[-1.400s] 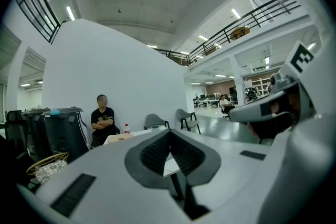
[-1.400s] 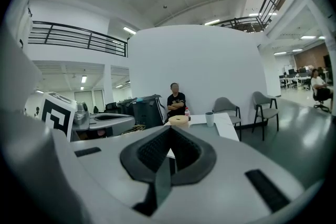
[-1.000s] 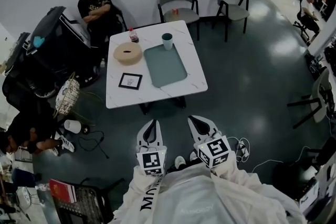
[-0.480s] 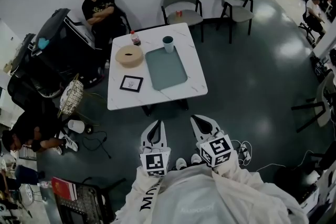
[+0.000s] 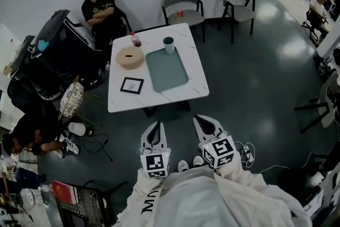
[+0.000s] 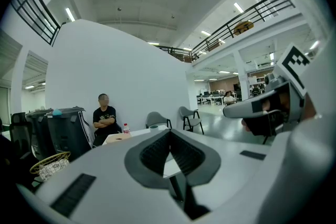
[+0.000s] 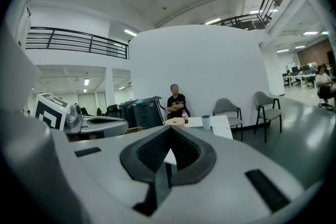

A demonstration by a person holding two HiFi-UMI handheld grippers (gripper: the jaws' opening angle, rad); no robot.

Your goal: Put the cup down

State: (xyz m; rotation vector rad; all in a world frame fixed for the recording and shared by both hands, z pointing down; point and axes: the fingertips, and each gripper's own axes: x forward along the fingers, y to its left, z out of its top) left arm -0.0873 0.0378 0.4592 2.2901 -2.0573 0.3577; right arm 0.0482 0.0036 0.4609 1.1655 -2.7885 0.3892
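Left gripper [image 5: 154, 126] and right gripper [image 5: 205, 122] sit side by side low in my head view, over the dark floor [image 5: 255, 93] and well short of the desk's [image 5: 186, 87] near edge. White sleeves show behind them.

Left gripper view [image 6: 169, 138]: fingers [image 6: 151, 152] pressed together, nothing btw them. Right gripper view [image 7: 169, 136]: same, fingers [image 7: 152, 150] closed tip to tip w/ nothing held.

The cup [image 5: 168, 43] isn't in either gripper. It stands upright on the desk nr the far edge, just off the far end of the teal tray [image 5: 167, 68]. I can't tell if it touches the tray's rim. It shows small in the left gripper view [image 6: 154, 127] and clearer in the right gripper view [image 7: 206, 122], well apart from both sets of fingers.

Rest of the desk:
- The tray lies lengthwise along the right half.
- A tan ring-shaped object [image 5: 129, 57] is left of it, twd the far-left corner.
- A small bottle w/ red label [image 5: 135, 39] stands just beyond the ring at the far edge.
- A dark-framed card [image 5: 131, 84] lies flat nr the left edge, closer to me.

Beyond the desk are two grey chairs [image 5: 183, 0] against the white wall, and a seated person [image 5: 98, 5] w/ arms crossed off the far-left corner.
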